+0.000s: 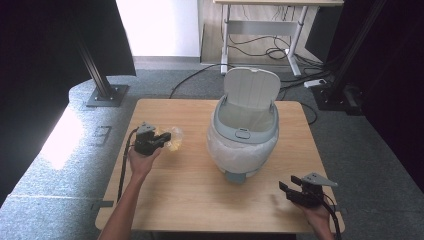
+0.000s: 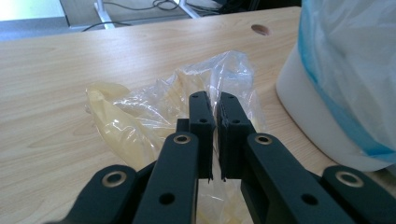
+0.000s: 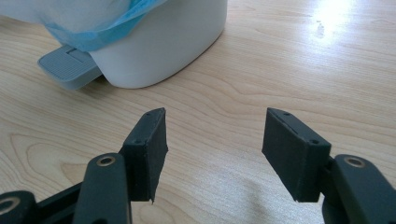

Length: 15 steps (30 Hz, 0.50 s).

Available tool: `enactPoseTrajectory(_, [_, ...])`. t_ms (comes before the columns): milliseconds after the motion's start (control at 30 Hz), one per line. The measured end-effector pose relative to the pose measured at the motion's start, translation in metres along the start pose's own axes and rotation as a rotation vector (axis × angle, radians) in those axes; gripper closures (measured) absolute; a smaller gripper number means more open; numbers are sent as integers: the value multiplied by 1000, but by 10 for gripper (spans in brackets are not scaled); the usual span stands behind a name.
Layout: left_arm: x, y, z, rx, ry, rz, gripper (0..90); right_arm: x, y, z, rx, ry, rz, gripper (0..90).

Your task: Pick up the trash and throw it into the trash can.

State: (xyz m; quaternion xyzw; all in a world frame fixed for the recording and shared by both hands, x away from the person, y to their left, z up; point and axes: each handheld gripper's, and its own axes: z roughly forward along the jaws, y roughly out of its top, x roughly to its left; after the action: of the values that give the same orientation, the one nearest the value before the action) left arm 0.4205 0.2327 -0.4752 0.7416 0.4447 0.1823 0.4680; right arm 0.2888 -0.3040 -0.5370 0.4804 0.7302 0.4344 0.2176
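A crumpled clear plastic bag (image 1: 175, 139) with yellowish stuff inside lies on the left part of the wooden table (image 1: 190, 190). My left gripper (image 1: 161, 140) is shut on it. In the left gripper view the jaws (image 2: 215, 100) pinch the clear film of the bag (image 2: 135, 116), nearly touching. A white pedal bin (image 1: 242, 145) stands mid-table with its lid (image 1: 251, 87) raised and a blue-edged liner inside. At the table's front right my right gripper (image 1: 287, 187) stands open and empty. Its jaws (image 3: 215, 114) point at bare wood near the bin's grey pedal (image 3: 70, 67).
The bin's white wall (image 2: 317, 121) stands close to the right of the bag. A round hole (image 2: 260, 29) sits in the tabletop behind it. On the floor beyond the table are a desk frame (image 1: 260, 30), cables and black posts (image 1: 100, 80).
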Motion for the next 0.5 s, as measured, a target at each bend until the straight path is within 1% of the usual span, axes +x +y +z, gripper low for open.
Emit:
enactPoseTrajectory(133, [-3, 3, -9, -10, -17, 9, 853, 0, 0, 0, 0, 1, 0, 396])
enactPoseTrajectory(300, [-6, 7, -14, -20, -28, 17, 853, 0, 0, 0, -1, -1, 3, 396])
enactPoseTrajectory(500, [-10, 14, -25, -47, -49, 23, 853, 0, 0, 0, 1, -1, 4, 396])
